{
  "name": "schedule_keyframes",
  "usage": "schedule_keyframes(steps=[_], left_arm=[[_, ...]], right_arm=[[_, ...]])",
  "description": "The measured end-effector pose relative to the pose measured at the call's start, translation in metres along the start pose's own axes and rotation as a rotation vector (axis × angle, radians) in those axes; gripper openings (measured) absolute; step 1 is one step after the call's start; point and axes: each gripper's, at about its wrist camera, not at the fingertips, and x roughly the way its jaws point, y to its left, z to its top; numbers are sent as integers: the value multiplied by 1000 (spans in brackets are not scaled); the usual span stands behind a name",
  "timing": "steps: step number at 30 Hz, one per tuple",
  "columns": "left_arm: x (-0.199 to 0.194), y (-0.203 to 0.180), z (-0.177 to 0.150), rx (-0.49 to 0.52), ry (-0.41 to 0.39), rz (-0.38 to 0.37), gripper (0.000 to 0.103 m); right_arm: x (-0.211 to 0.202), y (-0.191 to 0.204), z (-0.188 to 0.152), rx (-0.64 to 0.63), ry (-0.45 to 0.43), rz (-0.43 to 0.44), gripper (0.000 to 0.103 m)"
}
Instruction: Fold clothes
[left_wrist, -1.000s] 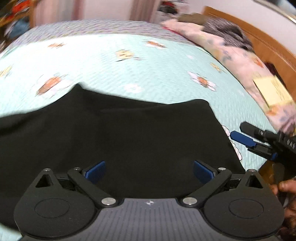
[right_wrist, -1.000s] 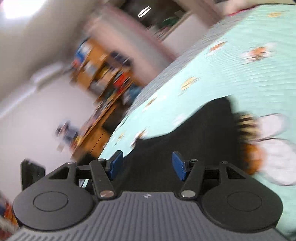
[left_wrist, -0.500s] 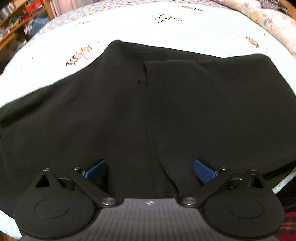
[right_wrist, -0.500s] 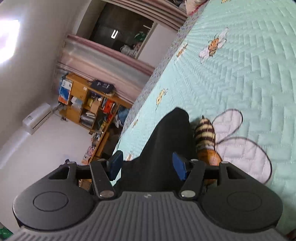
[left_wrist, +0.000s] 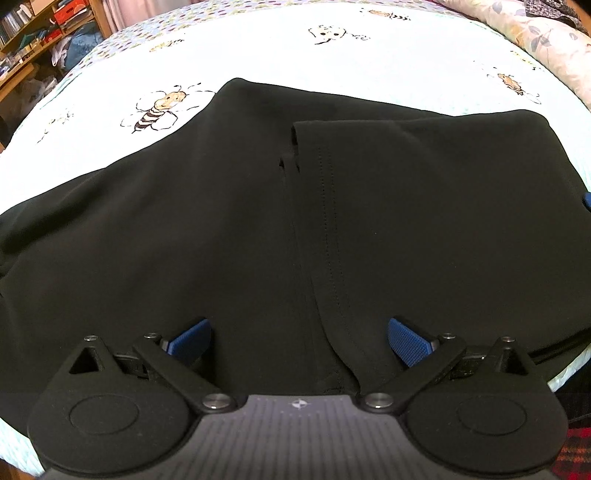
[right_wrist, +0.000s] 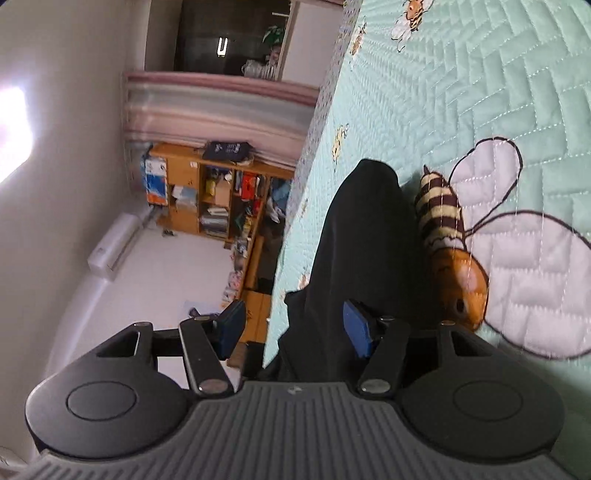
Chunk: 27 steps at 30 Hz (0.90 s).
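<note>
A black garment (left_wrist: 258, 221) lies spread flat on the pale green bee-print quilt (left_wrist: 388, 62), with a stitched hem edge running down its middle. My left gripper (left_wrist: 298, 343) hovers close above it, pointing steeply down, open, with nothing pinched between its blue pads. In the right wrist view the picture is rolled on its side. The garment's edge (right_wrist: 362, 229) lies on the quilt (right_wrist: 480, 92), and my right gripper (right_wrist: 293, 328) stands open at that edge. The cloth lies between its jaws, and the pads do not press on it.
Floral pillows (left_wrist: 535, 33) lie at the bed's far right. A wooden bookshelf (right_wrist: 221, 195) full of things stands beyond the bed's left side. The bed's near edge runs just below the garment, with a red plaid cloth (left_wrist: 576, 458) beside it.
The left gripper tipped downward and dropped closer over the garment. The right gripper rolled onto its side and came down to the garment's edge on the quilt. Both stayed open.
</note>
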Motion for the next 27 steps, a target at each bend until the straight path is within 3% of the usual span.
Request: schedule_keyframes(steps=[3,7,11,13,15,16,19,21,22,24,25,26,27], left_arm=[[-1,1,1,-3,5,3,103],[-5,-4,-1,-10,11,22,103],[-11,-11,2,2,12,72,102],[-14,-15,5,11,10,103,96],[-27,-21,9,28,-10,145,81],[-36,-24,15,24,-37,125,79],[-63,-35,31,18,-115,62,83],[-63,-53,44,77,-167,-11,95],[-59,-61,49,102,-182,-34,95],[-22,-65,57,104,-113,28,88],[3,-57,59,62,-41,81,82],[17,-44,56,4,-14,79,95],[20,-31,53,-45,-28,54,101]], right_arm=[[3,11,-4,-57,48,-18,60],[1,6,-18,-29,50,-63,61],[7,8,-27,-99,83,-120,60],[10,4,-30,-123,95,-129,59],[9,1,-34,-135,87,-117,58],[9,1,-34,-140,85,-113,57],[8,1,-35,-159,81,-106,57],[9,2,-37,-181,78,-104,57],[8,5,-39,-186,77,-105,57],[8,6,-39,-195,83,-103,57],[8,6,-38,-201,91,-102,57],[7,6,-38,-207,100,-101,57],[9,8,-35,-216,125,-103,57]])
